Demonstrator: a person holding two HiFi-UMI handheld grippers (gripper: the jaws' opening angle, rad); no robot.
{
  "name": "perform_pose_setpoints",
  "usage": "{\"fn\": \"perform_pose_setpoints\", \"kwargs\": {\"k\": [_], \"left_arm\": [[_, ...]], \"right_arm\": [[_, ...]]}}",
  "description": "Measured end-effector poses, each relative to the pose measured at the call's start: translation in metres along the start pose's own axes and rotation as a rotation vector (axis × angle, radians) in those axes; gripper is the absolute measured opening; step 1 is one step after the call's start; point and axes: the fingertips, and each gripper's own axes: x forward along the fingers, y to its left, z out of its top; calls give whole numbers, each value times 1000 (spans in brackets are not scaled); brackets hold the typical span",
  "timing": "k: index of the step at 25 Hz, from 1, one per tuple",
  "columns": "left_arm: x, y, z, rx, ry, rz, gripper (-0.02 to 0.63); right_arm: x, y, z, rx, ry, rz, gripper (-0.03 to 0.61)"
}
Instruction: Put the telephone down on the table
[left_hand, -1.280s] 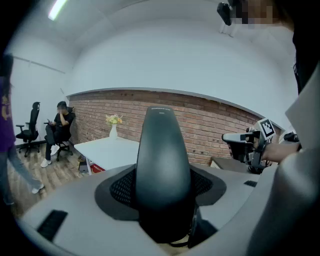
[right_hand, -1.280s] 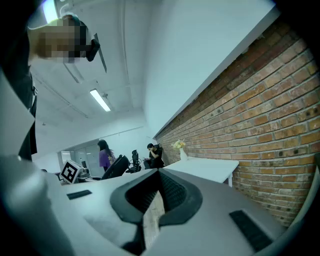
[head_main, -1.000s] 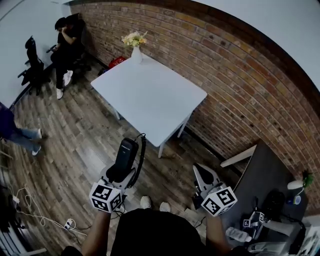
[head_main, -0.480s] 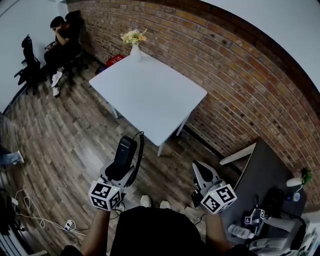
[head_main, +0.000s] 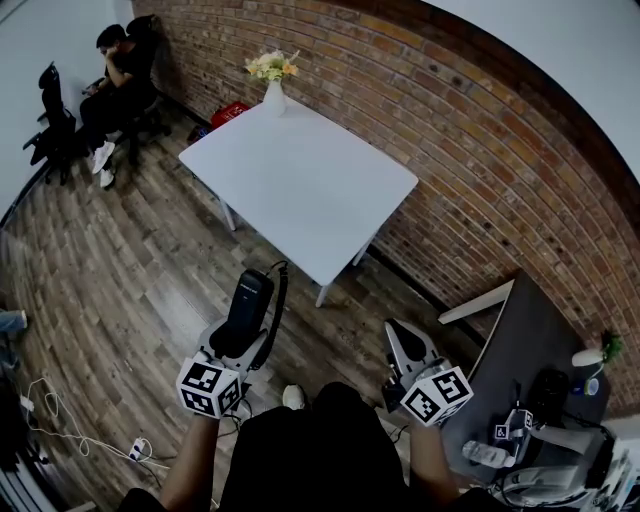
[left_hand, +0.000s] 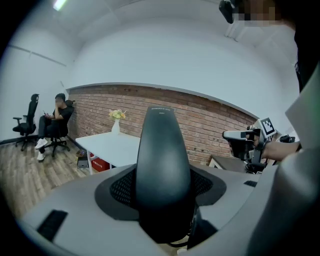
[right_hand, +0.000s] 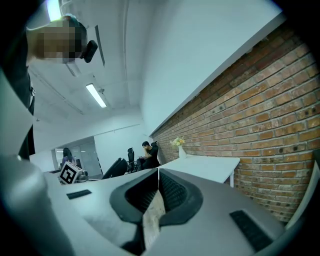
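- The left claw (head_main: 240, 342) has its jaws set wide and clamped on the telephone (head_main: 249, 305). This is a black handset that stands upright out of the claw, with its lower end seated between the jaws.
- The right claw (head_main: 398, 338) has its jaws drawn together, with nothing between them.
- The telephone is carried in the air above the wooden floor (head_main: 130, 270). The white desk (head_main: 300, 190) lies ahead of the left claw and slightly to its right, well apart from it.
- The shell looks like rigid moulded plastic and is probably light. Its smooth, rounded surface may slip or pivot against the pads.
- The present hold is on the lower body, which leaves most of the length projecting beyond the claw. A hold nearer mid-length would likely tip less.
- A dark cord (head_main: 284, 300) loops beside the handset on the claw's right. It is soft and may drag or snag during set-down.
- The bare desk area nearest the claw looks the safest landing zone. The vase (head_main: 274, 98) of flowers stands at the corner farthest from the claw.
- The lower end of the handset is covered by the jaws, so the pad contact is not visible.
- The far end of the cord cannot be traced.
- In the left gripper view the handset blocks the space directly ahead of the claw.
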Motion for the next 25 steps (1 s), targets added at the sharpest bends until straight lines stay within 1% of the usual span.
{"fn": "perform_pose_setpoints", "kwargs": {"k": [7,12,19,25], "left_arm": [[-4,14,0,-9,-3,-1,278],[5,19,4,-10,-2,0,278],[37,24,10,-16,15,-2,278],[83,34,33,-7,20,5,278]], "right_arm": [[7,7,-2,-5,18,-11,22],[15,2,-1,0,22,-11,21],[41,-25,1,8,36,-2,23],[76,-63,13,18,40,14,23]]}}
